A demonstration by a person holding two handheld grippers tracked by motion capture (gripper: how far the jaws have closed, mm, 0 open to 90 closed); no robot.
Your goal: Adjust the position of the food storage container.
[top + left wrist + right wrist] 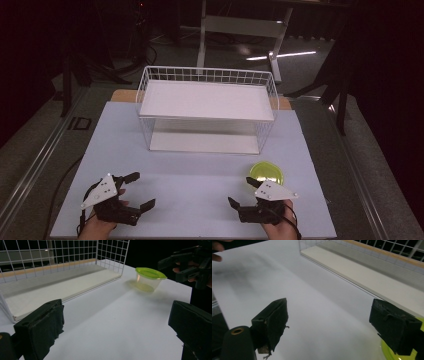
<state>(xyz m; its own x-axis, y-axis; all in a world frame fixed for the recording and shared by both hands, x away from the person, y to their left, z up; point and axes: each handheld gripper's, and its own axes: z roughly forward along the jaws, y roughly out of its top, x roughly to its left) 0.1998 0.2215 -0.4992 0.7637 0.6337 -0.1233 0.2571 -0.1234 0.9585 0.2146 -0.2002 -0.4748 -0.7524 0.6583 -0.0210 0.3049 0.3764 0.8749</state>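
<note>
Lidded green-topped tub (266,173) sits on tabletop (200,180) just beyond right gripper (244,192) fingers, contents unclear; both grippers' fingers spread, left gripper (139,190) well apart.

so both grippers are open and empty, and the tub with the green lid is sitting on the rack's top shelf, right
Not quite. The tub is not on the rack; the high view shows it on the table in front of the rack, just beyond the right gripper. The rest holds: the left gripper and the right one are both open and empty.
</note>
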